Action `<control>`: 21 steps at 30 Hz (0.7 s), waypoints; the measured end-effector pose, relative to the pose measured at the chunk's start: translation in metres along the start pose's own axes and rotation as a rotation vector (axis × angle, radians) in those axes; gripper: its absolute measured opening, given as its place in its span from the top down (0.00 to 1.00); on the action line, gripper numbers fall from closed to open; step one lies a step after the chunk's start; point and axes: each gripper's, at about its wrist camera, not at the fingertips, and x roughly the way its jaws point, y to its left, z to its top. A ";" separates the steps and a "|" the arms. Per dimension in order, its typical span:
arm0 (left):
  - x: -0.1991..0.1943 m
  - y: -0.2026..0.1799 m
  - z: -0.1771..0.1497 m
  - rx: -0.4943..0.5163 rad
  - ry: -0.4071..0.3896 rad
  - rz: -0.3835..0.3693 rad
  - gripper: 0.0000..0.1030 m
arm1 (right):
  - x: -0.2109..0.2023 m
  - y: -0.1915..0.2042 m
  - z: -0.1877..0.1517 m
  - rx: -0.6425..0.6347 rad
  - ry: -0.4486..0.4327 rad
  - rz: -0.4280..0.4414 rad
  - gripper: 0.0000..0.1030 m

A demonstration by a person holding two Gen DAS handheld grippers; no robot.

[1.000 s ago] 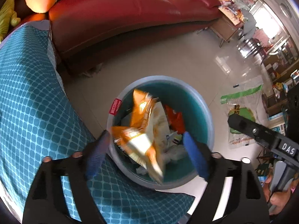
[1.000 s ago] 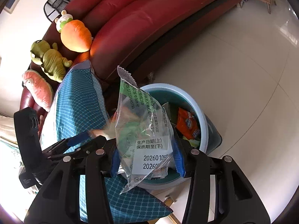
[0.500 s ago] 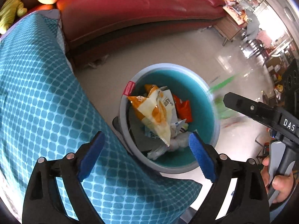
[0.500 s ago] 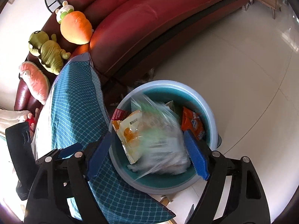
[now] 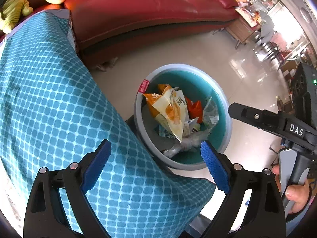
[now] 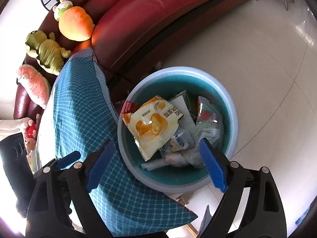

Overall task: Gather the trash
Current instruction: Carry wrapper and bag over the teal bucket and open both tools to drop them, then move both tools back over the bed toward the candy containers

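Note:
A round teal bin [image 5: 220,93] [image 6: 227,103] stands on the floor with several wrappers in it. On top lies an orange and white snack bag [image 5: 168,109] [image 6: 152,123]. A clear bag with green print [image 5: 211,113] [image 6: 210,123] rests against the bin's right wall. My left gripper [image 5: 155,162] is open and empty, above the teal cushion's edge and the bin's near rim. Over the bin's near side my right gripper [image 6: 156,158] has its jaws opening, with nothing between them. The right gripper's body also shows at the right of the left wrist view [image 5: 277,123].
A teal patterned cushion [image 5: 49,109] [image 6: 79,109] lies left of the bin, close under both grippers. A red sofa [image 5: 148,15] [image 6: 158,19] curves behind, with plush toys [image 6: 47,53] at its left end. Tiled floor [image 6: 257,59] spreads to the right. A person's hand [image 5: 297,194] holds the right gripper's handle.
My right gripper opened and let go of the clear bag, which fell into the bin. The orange and white bag dropped from my left gripper into the bin. The left gripper drew back towards the cushion.

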 end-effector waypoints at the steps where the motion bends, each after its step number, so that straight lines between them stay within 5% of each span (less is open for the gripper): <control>1: -0.004 0.002 -0.002 -0.003 -0.007 -0.002 0.11 | -0.002 0.003 -0.002 -0.005 -0.002 -0.003 0.19; 21: -0.082 0.080 -0.069 -0.111 -0.111 0.005 0.10 | -0.007 0.103 -0.049 -0.132 0.036 0.015 0.18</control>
